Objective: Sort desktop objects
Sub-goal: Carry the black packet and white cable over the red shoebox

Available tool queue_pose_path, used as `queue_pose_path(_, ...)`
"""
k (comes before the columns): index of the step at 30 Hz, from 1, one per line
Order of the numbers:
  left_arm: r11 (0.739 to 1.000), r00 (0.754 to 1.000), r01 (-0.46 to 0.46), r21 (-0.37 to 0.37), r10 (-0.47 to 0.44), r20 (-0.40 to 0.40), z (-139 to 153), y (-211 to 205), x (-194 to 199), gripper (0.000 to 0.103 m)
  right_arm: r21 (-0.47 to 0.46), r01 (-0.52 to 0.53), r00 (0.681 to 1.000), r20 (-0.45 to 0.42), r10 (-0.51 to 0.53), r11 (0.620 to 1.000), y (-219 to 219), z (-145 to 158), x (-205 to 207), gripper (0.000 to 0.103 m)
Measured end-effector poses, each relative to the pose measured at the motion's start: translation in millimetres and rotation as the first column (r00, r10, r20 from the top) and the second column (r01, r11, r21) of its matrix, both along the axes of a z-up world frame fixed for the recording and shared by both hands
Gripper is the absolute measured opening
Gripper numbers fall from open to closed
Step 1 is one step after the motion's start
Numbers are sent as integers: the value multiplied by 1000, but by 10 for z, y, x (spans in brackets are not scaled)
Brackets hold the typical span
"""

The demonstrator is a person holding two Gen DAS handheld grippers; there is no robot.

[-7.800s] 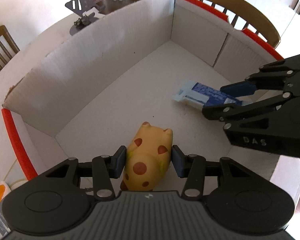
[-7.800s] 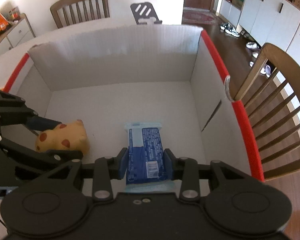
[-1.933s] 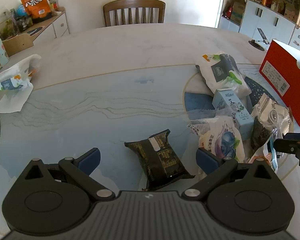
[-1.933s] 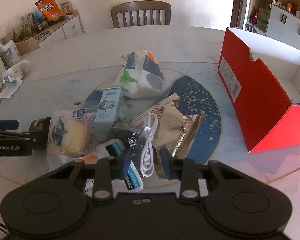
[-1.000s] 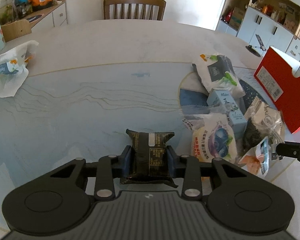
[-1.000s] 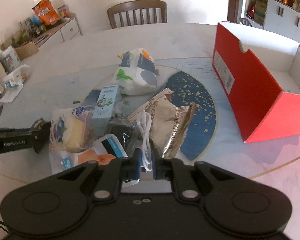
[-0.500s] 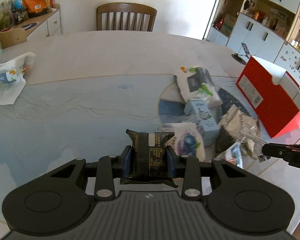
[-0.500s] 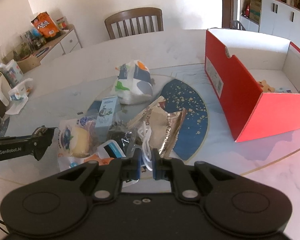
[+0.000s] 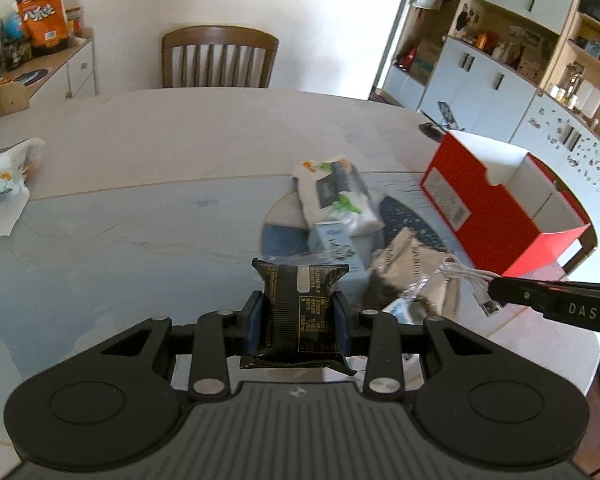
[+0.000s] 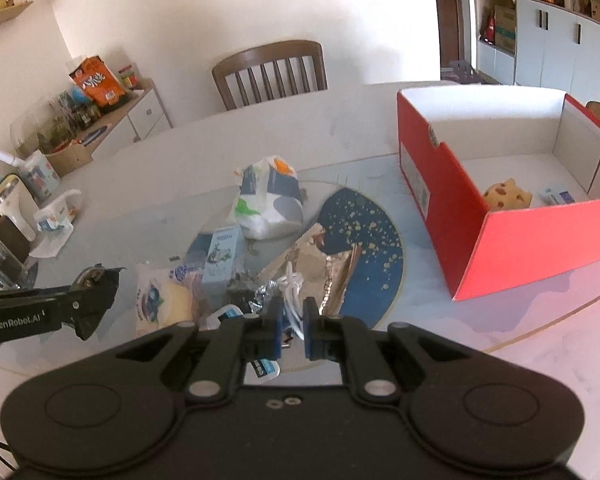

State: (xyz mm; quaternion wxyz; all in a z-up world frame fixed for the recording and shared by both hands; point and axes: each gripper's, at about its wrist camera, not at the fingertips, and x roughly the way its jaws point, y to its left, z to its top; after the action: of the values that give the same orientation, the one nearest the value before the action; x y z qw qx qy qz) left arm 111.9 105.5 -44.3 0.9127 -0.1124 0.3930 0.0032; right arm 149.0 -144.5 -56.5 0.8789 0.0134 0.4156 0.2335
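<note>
My left gripper (image 9: pixel 298 322) is shut on a black snack packet (image 9: pixel 298 312) and holds it above the table; from the right wrist view it enters at the left (image 10: pixel 96 296). My right gripper (image 10: pixel 291 330) is shut on a coiled white cable (image 10: pixel 290 288), which dangles from its tip (image 9: pixel 464 274) in the left wrist view. The red box (image 10: pixel 452 220) with white inside stands open at the right and holds a spotted yellow toy (image 10: pixel 508 194) and a blue packet (image 10: pixel 556 196). The same red box (image 9: pixel 492 216) shows in the left wrist view.
A pile stays on the table: a white bag with green print (image 10: pixel 268 196), a pale blue carton (image 10: pixel 222 254), a brown foil pouch (image 10: pixel 324 268) and a blueberry snack bag (image 10: pixel 164 300). A wooden chair (image 9: pixel 220 58) stands at the far side; a crumpled bag (image 9: pixel 2 184) lies far left.
Both grippers have risen with their loads: the black packet and the cable are off the table. The pile looks lower and the red box's inside has come into the right wrist view.
</note>
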Motion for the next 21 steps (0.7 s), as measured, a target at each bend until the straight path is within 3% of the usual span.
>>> queue_pose_path(21,990,989,141,-18,-140,38,379,-564,192,34,82,25,995,91,-32,996,-461,521,131,9)
